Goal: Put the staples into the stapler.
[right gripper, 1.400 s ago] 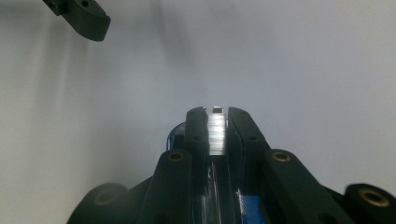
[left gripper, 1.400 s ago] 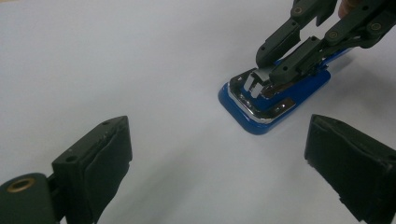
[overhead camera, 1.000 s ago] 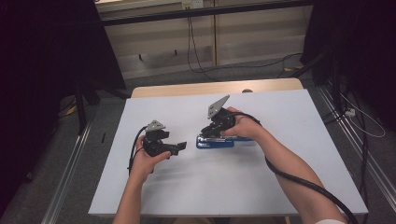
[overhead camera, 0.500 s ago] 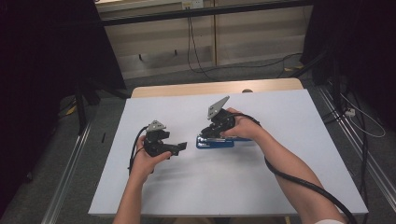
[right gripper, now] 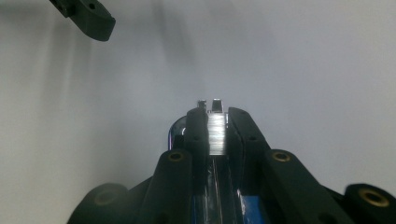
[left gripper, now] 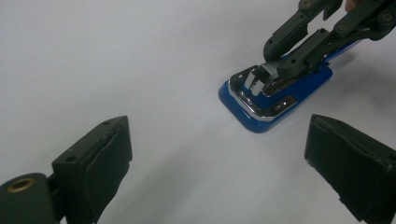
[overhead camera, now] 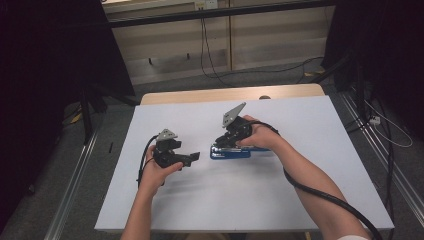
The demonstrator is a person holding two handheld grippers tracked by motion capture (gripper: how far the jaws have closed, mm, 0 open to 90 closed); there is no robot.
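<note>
The blue stapler [overhead camera: 231,152] lies flat mid-worktop [overhead camera: 310,125], its long axis running left to right. The right tool [overhead camera: 223,144] is pinched on its metal top arm near the head end. The left tool [overhead camera: 196,157], jaws spread and empty, sits just left of the head, pointing at it along that axis.

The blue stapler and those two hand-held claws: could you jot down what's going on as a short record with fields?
Thing in hand: blue stapler with a chrome metal arm, lying flat
Surface: white table
Right gripper: jaws shut on the stapler's metal arm, one on each side
Left gripper: jaws wide open, nothing between them, pointing toward the stapler's front end
Gap: left gripper and stapler are apart, bare table between them
Hands: one holds each gripper, forearms entering from the near edge
</note>
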